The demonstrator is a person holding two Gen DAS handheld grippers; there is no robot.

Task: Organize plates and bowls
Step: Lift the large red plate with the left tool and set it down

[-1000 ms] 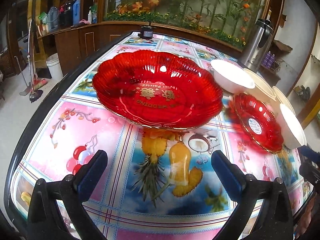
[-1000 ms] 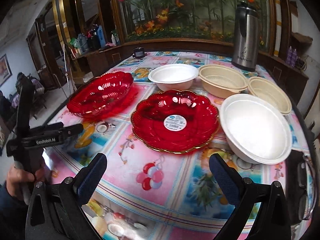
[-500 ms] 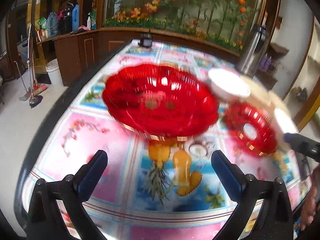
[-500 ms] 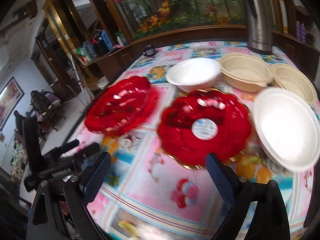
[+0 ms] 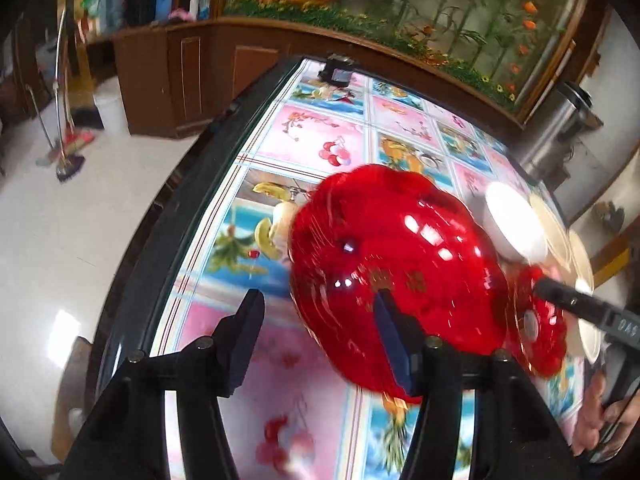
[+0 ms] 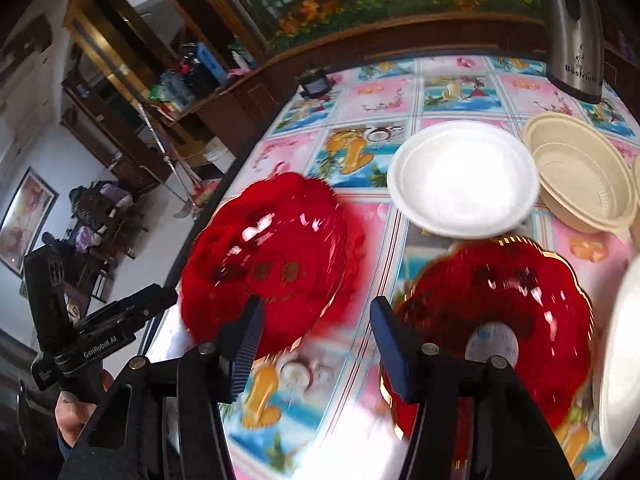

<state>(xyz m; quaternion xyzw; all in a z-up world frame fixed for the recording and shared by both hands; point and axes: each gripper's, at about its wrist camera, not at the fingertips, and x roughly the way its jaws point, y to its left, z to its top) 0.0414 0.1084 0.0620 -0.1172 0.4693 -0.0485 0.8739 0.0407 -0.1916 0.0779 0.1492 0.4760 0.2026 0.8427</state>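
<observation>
1. While both pairs of tongs are narrowing in mid-air, neither has anything clamped: the left tongs [image 5: 316, 336] have their right pad in front of the near rim of the large red plate [image 5: 396, 264], the left pad over bare cloth, no pad pressing that I can see.
2. Right tongs [image 6: 314, 338] are closing too, with only patterned cloth between the pads; the small red plate [image 6: 500, 320] lies at about four o'clock from them, its rim just beside the right pad.
3. Seen from the right wrist, the large red plate [image 6: 264, 256] sits at about eleven o'clock, the white bowl [image 6: 460, 178] at one o'clock, and a beige bowl [image 6: 580, 172] at two o'clock beyond it, all resting on the surface [image 6: 360, 92].
4. Judging by the layout, the step in hand is taking hold of the two red plates so that like can go with like.
5. To do it well, I would bring each pair down so one pad slips under the scalloped rim and the other lands on top, then squeeze fully before lifting.
6. Glossy plastic may slip, so a bite well in from the edge seems wiser.
7. Both views are blurred, so steadying the hands first would help the aim.
</observation>
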